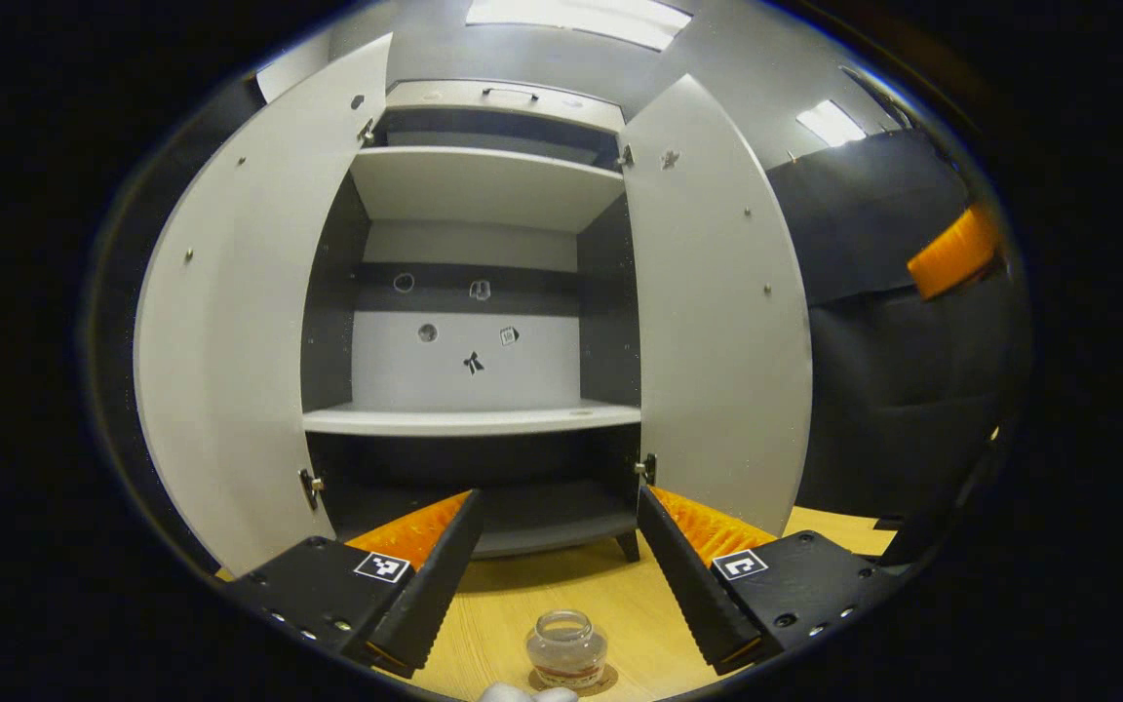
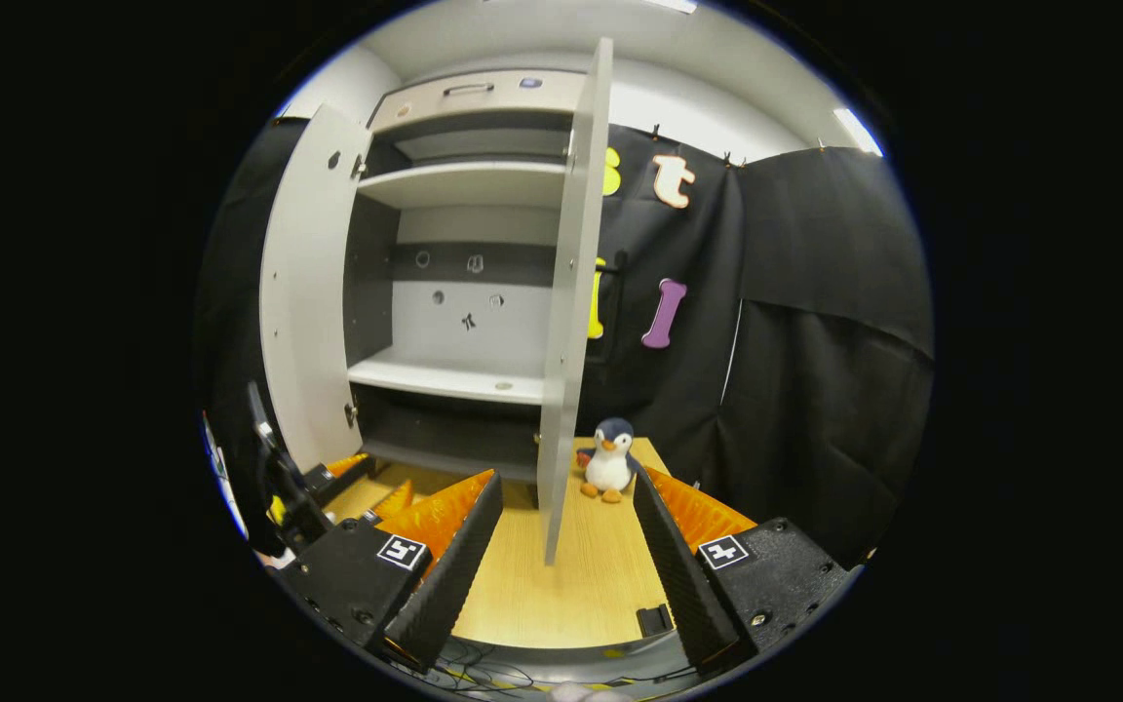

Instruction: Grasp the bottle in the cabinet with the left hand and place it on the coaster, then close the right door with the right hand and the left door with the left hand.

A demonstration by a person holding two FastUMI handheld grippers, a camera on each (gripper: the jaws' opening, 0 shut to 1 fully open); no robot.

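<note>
The bottle stands already on the coaster, on the bench near you and in front of the cabinet, so I judge the placing is done. Your left tool is wide open above it and holds nothing; the bottle is free between the two fingers, touching neither.

The step in hand is, I think, the right door. In the right gripper view it stands edge-on, just ahead of your right tool, which is also wide open and empty. Bring this tool to the outer face of the door, on the right side, and push with one flat finger, not with the tip. Push slowly toward the left until the door meets the cabinet front. Take care of the penguin that stands on the bench just right of the door.

The left door is open too. Keep your left tool low and clear of the bottle when you go for it.
</note>
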